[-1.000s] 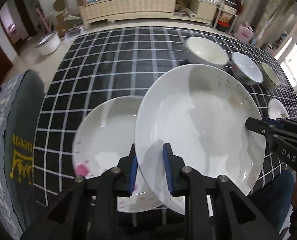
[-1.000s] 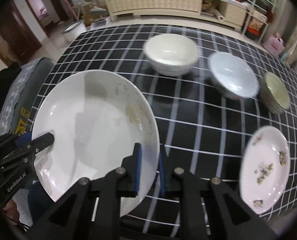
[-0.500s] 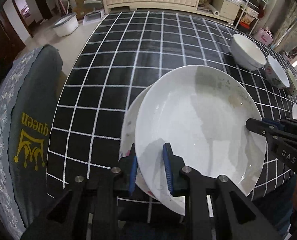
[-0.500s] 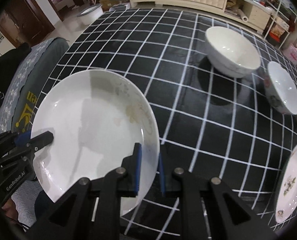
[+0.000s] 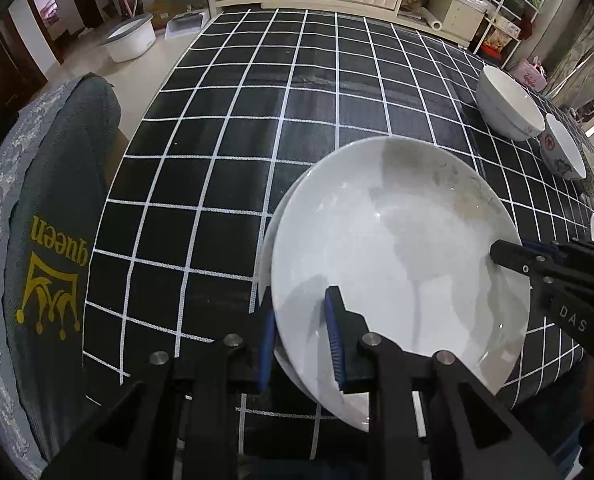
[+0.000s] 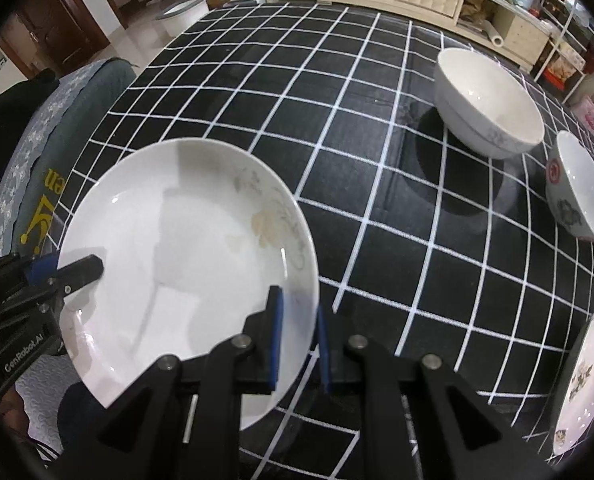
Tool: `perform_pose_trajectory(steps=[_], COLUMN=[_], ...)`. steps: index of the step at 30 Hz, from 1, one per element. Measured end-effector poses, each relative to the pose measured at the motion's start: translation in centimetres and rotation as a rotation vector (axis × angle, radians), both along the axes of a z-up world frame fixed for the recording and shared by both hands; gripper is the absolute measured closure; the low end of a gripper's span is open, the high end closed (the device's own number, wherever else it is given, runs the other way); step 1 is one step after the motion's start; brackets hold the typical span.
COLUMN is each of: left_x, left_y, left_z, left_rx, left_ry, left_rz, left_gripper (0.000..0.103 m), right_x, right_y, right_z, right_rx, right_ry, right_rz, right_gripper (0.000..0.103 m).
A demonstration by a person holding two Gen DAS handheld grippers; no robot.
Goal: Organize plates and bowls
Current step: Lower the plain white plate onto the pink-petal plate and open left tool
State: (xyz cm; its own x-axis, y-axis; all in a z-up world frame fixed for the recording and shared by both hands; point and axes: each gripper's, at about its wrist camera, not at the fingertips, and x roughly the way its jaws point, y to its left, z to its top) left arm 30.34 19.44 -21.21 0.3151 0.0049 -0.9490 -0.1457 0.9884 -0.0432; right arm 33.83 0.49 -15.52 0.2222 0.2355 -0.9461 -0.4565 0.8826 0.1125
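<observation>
Left wrist view: both grippers' jaws pinch the white plate (image 5: pixel 397 248); it nearly hides a second plate (image 5: pixel 271 240).

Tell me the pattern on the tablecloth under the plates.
Black with a white grid of squares; the tablecloth shows best in the right wrist view.

Both black two-finger grippers with blue pads point steeply downward. The left gripper (image 5: pixel 299 338) clamps the near rim of the large white ceramic plate (image 5: pixel 397 248); the right gripper (image 6: pixel 299 340) clamps its opposite rim.
</observation>
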Motion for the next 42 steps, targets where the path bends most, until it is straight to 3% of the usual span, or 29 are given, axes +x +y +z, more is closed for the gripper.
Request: perform_pose_trajectory(steps=[12, 14, 16, 18, 20, 23, 25, 27, 34, 42], left_x=[-0.4, -0.5, -0.5, -0.6, -0.8, -1.4, -1.8, -2.0, -3.0, -4.0], left_y=[0.5, 0.5, 0.3, 0.1, 0.5, 1.1, 1.0, 0.6, -1.9, -6.3], left_z=[0.3, 0.5, 0.4, 0.3, 0.3, 0.7, 1.2, 1.9, 4.9, 8.7], left_rx=[-0.048, -0.07, 0.006, 0.064, 0.047, 0.012, 0.014, 0.019, 0.01, 0.02], left_ry=[0.002, -0.007, 0.008, 0.016, 0.023, 0.011, 0.002, -0.009, -0.083, -0.179], left_rz=[0.027, 0.027, 0.029, 0.028, 0.039, 0.067, 0.068, 0.063, 0.02, -0.047], left_gripper=[0.078, 0.065, 0.049, 0.049, 0.048, 0.049, 0.049, 0.048, 0.049, 0.048], right_x=[-0.2, -0.1, 0.0, -0.1, -0.1, -0.4, -0.6, -0.9, -2.1, -3.9], right_y=[-0.1, -0.2, -0.4, -0.3, -0.4, -0.6, -0.9, -1.2, -2.8, -7.4], right_z=[-0.1, -0.2, 0.1, 0.1, -0.2, -0.5, -0.3, 0.2, 3.5, 8.2], right_rx=[0.007, 0.012, 0.033, 0.007, 0.008, -0.001, 0.005, 0.011, 0.028, 0.049], right_ry=[0.005, 0.013, 0.007, -0.009, 0.004, 0.015, 0.008, -0.006, -0.064, -0.145], right_rz=[0.007, 0.003, -0.006, -0.011, -0.011, -0.021, -0.034, -0.041, -0.069, -0.133], right_gripper=[0.084, 0.084, 0.082, 0.082, 0.081, 0.068, 0.05, 0.045, 0.032, 0.032])
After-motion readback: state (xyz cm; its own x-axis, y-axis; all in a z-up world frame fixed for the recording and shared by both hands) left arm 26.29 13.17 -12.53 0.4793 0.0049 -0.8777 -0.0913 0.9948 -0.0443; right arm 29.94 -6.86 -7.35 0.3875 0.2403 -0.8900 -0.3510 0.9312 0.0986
